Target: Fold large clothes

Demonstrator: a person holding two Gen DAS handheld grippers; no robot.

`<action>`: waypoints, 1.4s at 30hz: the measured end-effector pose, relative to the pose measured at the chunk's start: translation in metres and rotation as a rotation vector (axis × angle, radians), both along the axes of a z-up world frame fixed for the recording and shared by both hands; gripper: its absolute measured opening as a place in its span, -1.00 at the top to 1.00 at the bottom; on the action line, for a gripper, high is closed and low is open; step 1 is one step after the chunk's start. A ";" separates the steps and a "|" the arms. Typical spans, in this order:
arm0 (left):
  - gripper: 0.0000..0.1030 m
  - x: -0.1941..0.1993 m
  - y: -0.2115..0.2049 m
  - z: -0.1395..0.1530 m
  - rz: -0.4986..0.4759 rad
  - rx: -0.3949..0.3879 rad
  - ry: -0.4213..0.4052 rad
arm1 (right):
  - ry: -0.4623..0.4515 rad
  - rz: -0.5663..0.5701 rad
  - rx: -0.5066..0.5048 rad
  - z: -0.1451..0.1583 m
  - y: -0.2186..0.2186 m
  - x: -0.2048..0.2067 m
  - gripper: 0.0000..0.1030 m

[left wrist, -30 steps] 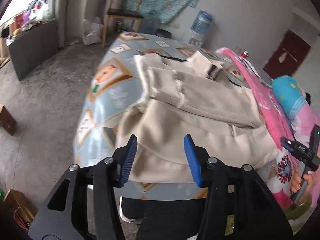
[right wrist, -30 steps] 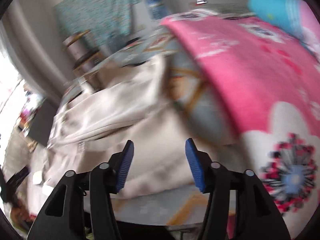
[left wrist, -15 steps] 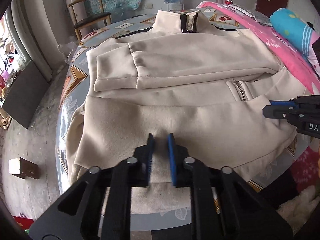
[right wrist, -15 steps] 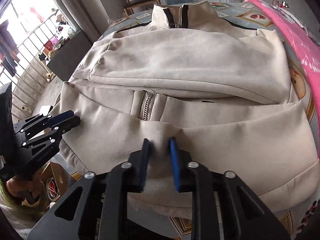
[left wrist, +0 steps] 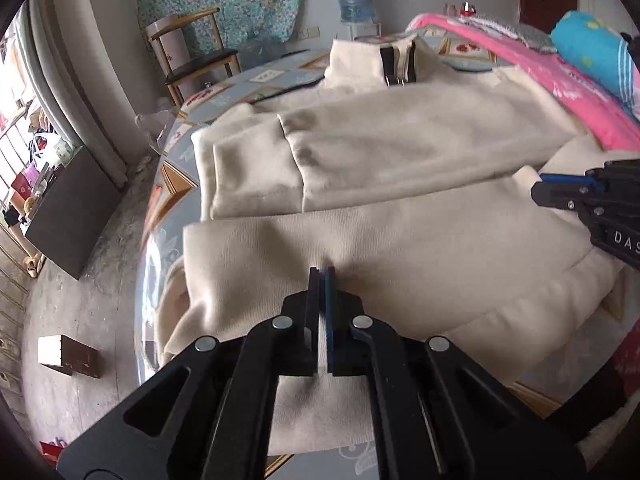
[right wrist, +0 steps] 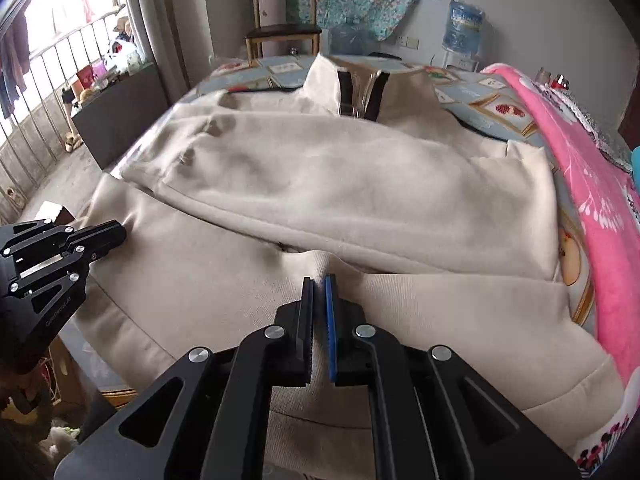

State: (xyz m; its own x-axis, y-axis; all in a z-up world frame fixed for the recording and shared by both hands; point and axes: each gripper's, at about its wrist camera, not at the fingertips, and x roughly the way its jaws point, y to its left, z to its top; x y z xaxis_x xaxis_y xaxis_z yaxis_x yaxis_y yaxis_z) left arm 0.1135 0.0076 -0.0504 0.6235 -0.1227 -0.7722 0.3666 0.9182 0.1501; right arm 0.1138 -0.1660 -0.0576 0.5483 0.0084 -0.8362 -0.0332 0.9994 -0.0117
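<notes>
A cream zip-up jacket [left wrist: 400, 152] lies flat on the patterned table [left wrist: 176, 176], collar at the far end and both sleeves folded across its chest. My left gripper [left wrist: 321, 273] is shut on a small pinch of the jacket's lower body, left of the zipper line. In the right wrist view the same jacket [right wrist: 340, 184] fills the middle, and my right gripper [right wrist: 319, 280] is shut on a fold of its lower body just below the crossed sleeve. Each gripper shows in the other's view: the right gripper [left wrist: 538, 189] at the right edge, the left gripper [right wrist: 120, 234] at the left.
A pink blanket [right wrist: 600, 208] and a blue pillow [left wrist: 592, 52] lie along the table's right side. A wooden chair [left wrist: 192, 60] and a water bottle [right wrist: 463, 28] stand behind the table. A dark cabinet [left wrist: 68, 208] and a small box [left wrist: 68, 356] sit on the floor at left.
Both grippers came down onto the jacket's lower part with their jaws apart and then shut, each pinching fabric. The fabric now puckers at both sets of tips.
</notes>
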 end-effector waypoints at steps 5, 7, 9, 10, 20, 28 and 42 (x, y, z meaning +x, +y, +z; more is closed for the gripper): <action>0.95 -0.002 -0.002 0.000 -0.005 0.013 -0.014 | -0.011 -0.073 0.131 0.022 -0.040 -0.012 0.64; 0.95 -0.001 0.000 0.000 -0.004 0.004 -0.006 | -0.059 -0.171 0.144 0.039 -0.077 -0.023 0.33; 0.95 0.000 0.001 0.000 -0.003 -0.004 -0.001 | -0.086 -0.279 0.099 0.050 -0.113 -0.032 0.20; 0.95 0.000 0.001 0.000 -0.003 -0.008 0.002 | -0.086 -0.322 0.079 0.051 -0.129 -0.040 0.18; 0.95 -0.002 -0.002 -0.001 -0.011 0.020 -0.007 | 0.030 -0.386 0.087 0.008 -0.183 -0.045 0.39; 0.95 -0.002 -0.003 0.000 -0.016 0.029 -0.007 | -0.196 -0.393 -0.011 0.058 -0.160 -0.071 0.89; 0.95 -0.001 0.001 0.000 -0.008 0.001 0.006 | -0.145 -0.503 0.015 0.038 -0.187 -0.063 0.56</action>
State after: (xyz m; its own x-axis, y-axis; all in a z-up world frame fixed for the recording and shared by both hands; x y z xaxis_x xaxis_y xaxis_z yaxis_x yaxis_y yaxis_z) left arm 0.1127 0.0088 -0.0506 0.6175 -0.1267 -0.7763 0.3752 0.9149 0.1491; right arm 0.0511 -0.3526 -0.0195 0.5978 -0.2742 -0.7533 0.4518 0.8915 0.0341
